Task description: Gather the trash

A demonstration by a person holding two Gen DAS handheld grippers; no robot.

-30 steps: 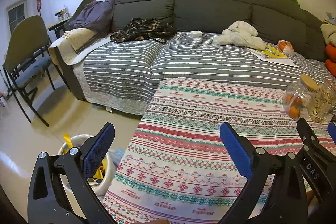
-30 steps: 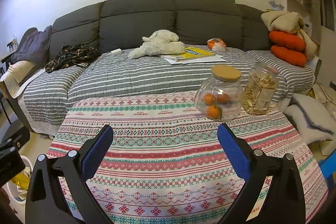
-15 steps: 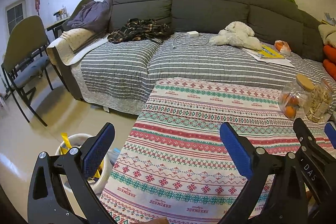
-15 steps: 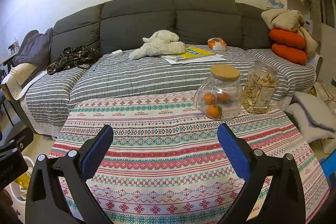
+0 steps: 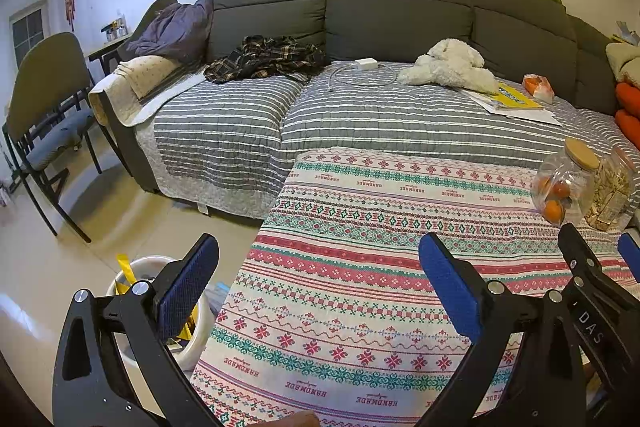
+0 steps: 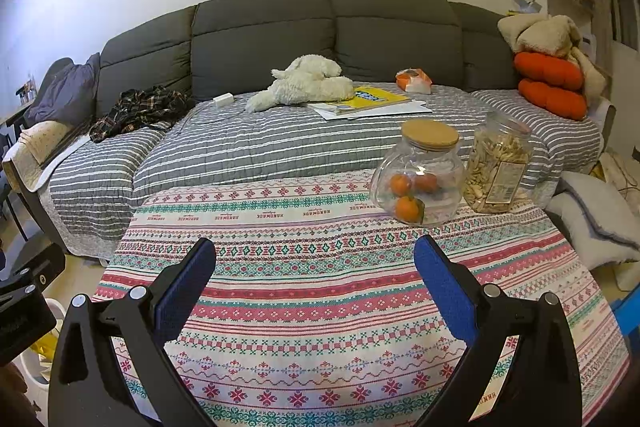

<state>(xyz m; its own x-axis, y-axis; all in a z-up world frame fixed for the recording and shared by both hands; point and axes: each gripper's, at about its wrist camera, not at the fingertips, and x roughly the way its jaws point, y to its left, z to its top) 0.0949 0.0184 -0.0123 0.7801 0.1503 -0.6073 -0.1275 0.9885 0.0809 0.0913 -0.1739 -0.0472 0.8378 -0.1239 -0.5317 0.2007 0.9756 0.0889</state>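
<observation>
Both the left gripper (image 5: pixel 318 281) and right gripper (image 6: pixel 314 285) hover spread wide and empty over the patterned woven tablecloth (image 6: pixel 320 267), seemingly scanning for trash, while the white round plastic bin (image 5: pixel 152 267) waits at 8 o'clock, floor-level.

bin (image 5: pixel 192 343) | white, round, upright | on floor beside table's left edge | holds yellow wrapper (image 5: pixel 124 269), other scraps

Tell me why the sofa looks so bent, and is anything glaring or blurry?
Both views: fisheye lens bows the sofa and darkens the corners. Right wrist view: small glare spot on the orange jar. Left wrist view: floor shines pale; nothing noticeably blurred.
</observation>
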